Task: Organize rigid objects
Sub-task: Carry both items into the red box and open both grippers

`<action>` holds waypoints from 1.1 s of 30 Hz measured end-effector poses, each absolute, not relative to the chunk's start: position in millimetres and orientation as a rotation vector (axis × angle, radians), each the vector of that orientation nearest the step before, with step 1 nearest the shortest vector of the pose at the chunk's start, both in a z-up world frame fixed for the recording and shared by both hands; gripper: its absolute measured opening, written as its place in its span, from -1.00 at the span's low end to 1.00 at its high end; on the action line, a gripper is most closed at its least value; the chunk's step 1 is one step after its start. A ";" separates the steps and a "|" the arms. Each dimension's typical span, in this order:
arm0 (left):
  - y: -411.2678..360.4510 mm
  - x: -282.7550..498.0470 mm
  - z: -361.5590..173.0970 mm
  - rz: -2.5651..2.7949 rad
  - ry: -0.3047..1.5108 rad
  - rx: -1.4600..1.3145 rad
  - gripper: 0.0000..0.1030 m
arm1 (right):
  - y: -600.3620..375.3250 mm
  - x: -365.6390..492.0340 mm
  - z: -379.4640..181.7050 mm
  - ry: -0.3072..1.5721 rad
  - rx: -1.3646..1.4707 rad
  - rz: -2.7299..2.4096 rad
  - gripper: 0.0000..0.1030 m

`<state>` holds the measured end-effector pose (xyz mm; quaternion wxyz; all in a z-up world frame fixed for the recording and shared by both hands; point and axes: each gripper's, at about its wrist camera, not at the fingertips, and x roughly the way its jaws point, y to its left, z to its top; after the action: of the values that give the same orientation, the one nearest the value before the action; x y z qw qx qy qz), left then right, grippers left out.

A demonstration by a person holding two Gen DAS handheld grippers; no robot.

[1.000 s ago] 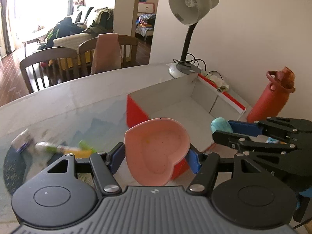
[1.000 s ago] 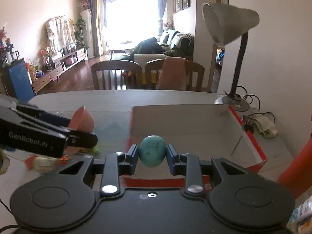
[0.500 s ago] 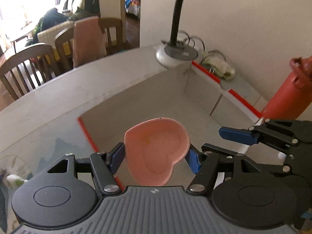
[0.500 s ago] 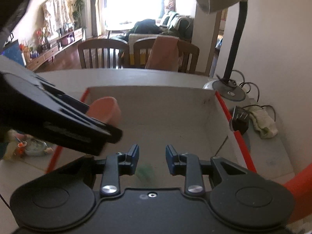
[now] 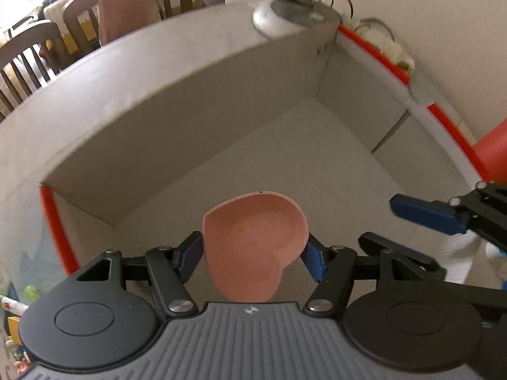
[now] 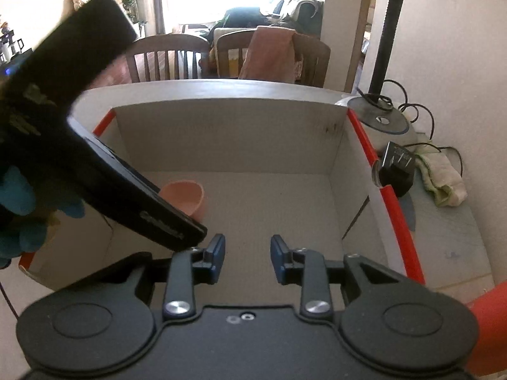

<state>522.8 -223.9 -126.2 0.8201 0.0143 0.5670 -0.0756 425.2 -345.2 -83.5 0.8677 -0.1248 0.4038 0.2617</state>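
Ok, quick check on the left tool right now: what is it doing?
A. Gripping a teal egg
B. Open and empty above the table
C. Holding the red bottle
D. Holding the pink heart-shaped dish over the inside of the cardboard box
D: the left tool has its blue pads pressed on both sides of the pink heart-shaped dish, with the grey floor of the red-edged cardboard box beneath it.

**Right gripper empty over the box**

The right gripper [image 6: 247, 259] hangs over the cardboard box [image 6: 228, 139], its blue pads apart with nothing between. The left gripper [image 6: 126, 196] reaches in from the left, holding a pink dish [image 6: 187, 197] inside the box.
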 end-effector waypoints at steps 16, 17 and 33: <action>-232.9 528.6 -149.8 -0.140 1.334 0.066 0.29 | -356.0 429.6 -82.8 0.867 -0.253 0.561 -0.29; -233.1 527.3 -148.2 -0.137 1.327 0.070 0.29 | -357.0 429.4 -81.8 0.867 -0.251 0.561 -0.28; -217.5 493.8 -89.3 -0.143 1.162 -0.021 0.41 | -366.2 416.7 -60.6 0.841 -0.228 0.589 0.02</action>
<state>493.8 -217.5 -89.3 0.8335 -0.0099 0.5483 -0.0675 416.7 -366.2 -60.6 0.8649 -0.1089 0.4014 0.2811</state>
